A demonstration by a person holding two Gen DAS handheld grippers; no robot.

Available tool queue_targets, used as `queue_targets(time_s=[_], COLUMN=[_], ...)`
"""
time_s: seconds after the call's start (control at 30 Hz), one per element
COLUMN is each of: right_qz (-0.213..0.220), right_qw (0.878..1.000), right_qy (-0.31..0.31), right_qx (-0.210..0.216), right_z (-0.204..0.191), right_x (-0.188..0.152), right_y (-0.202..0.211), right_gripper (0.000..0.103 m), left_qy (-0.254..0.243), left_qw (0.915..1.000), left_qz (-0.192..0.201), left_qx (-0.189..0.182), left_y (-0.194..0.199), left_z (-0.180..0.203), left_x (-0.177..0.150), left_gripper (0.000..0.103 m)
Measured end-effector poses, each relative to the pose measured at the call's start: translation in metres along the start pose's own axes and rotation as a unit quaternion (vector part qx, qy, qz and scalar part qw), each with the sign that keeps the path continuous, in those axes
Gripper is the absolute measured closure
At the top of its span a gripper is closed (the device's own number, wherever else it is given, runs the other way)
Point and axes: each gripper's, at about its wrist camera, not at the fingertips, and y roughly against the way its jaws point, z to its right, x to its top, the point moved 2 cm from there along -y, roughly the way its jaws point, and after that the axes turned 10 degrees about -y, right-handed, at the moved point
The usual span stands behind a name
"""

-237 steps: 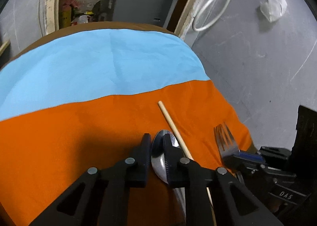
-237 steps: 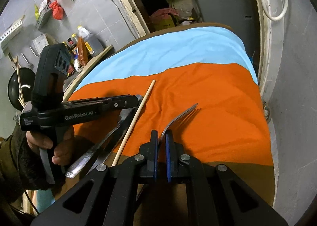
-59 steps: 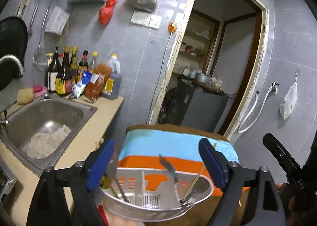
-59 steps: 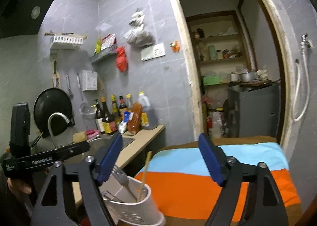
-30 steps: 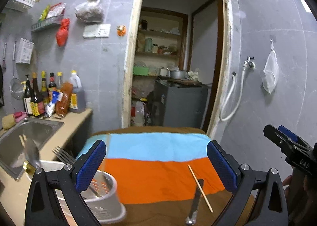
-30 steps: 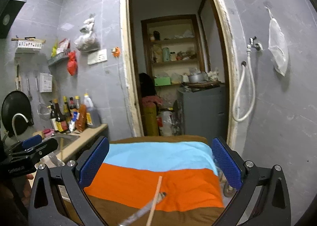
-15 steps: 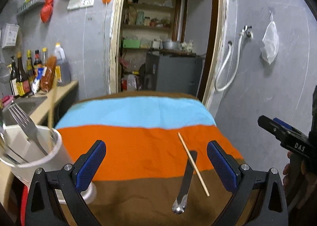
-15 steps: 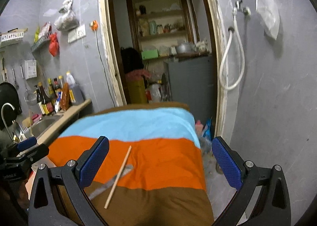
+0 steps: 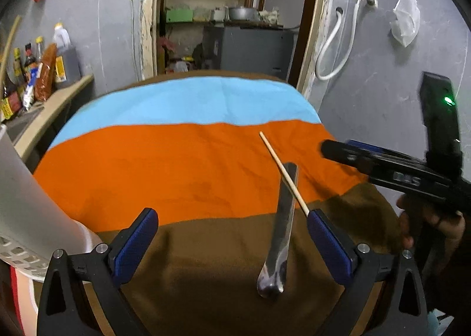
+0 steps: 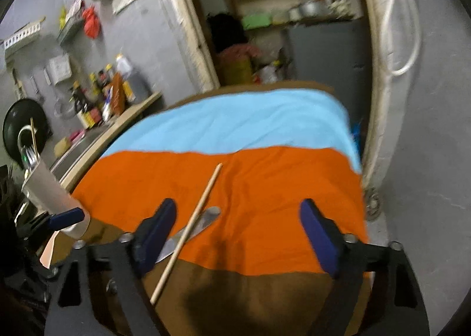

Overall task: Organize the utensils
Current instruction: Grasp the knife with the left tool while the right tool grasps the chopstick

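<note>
Left wrist view, left to right. White utensil holder [image 9: 26,203] fills the 9 o'clock edge, standing on the cloth-covered counter [image 9: 176,165]. A second ago this view looked across the room at the doorway; now it looks down on the cloth. Left tool [image 9: 232,240]: released, blue pads spread wide, nothing between them.

At 5 o'clock, on the brown and orange bands, lie a flat metal utensil [image 9: 282,227] and a wooden chopstick [image 9: 284,174], the chopstick crossing over the metal piece. Which kind of utensil the metal one is, I cannot tell. At 3 o'clock the right tool [image 9: 326,149] comes in from the side, in a person's hand [image 9: 429,224].

Right wrist view: holder [image 10: 48,189] at 9 o'clock with cutlery already standing in it. Right tool [image 10: 235,236] released; its jaws have just been closing partway, nothing between them. The chopstick [image 10: 191,230] passes just beside the left-hand pad [image 10: 156,230], the metal utensil [image 10: 203,219] under it.

Judgement: earlier items are sorted; two remain loose. Both tools now descend toward this pair, so the next pickup is starting.
</note>
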Motion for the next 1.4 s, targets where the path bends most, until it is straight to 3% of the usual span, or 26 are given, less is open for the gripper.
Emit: queue_targets(time_s=[0.2, 0.33, 0.57, 0.73, 0.77, 0.9, 1.0, 1.23, 1.3, 1.4], right_qz=[-0.065, -0.092, -0.113, -0.118, -0.118, -0.117, -0.109, -0.105, -0.106, -0.108], right_qw=[0.997, 0.994, 0.991, 0.989, 0.99, 0.992, 0.994, 0.993, 0.992, 0.992], right_qy=[0.035, 0.051, 0.072, 0.081, 0.077, 0.039, 0.011, -0.048, -0.055, -0.061], right_qx=[0.02, 0.014, -0.006, -0.031, -0.029, -0.016, -0.02, -0.026, -0.027, -0.027], right_z=[-0.019, -0.03, -0.042, -0.044, -0.042, -0.025, -0.007, 0.032, 0.037, 0.041], right_x=[-0.006, -0.007, -0.002, 0.003, 0.004, 0.007, 0.006, -0.012, -0.017, -0.023], right_y=[-0.041, -0.059, -0.073, -0.074, -0.072, -0.062, -0.052, -0.03, -0.028, -0.023], right_gripper=[0.063, 0.069, 0.07, 0.085, 0.092, 0.098, 0.099, 0.099, 0.099, 0.099], left_qy=[0.012, 0.031, 0.043, 0.033, 0.028, 0.007, -0.021, -0.085, -0.104, -0.131], left_qw=[0.9995, 0.9991, 0.998, 0.9977, 0.9975, 0.9957, 0.9937, 0.9862, 0.9842, 0.9811], left_qz=[-0.028, -0.028, -0.043, -0.045, -0.047, -0.055, -0.061, -0.078, -0.084, -0.098], left_qx=[-0.012, -0.012, -0.018, -0.039, -0.046, -0.075, -0.092, -0.118, -0.116, -0.103], left_y=[-0.009, -0.009, -0.016, -0.017, -0.018, -0.026, -0.033, -0.055, -0.061, -0.071], left_z=[-0.005, -0.011, -0.015, -0.01, -0.008, 0.0, 0.01, 0.036, 0.043, 0.052], left_x=[-0.008, -0.011, -0.014, -0.012, -0.011, -0.006, 0.0, 0.021, 0.026, 0.033], left_gripper=[0.022, 0.026, 0.036, 0.048, 0.049, 0.06, 0.068, 0.07, 0.07, 0.078])
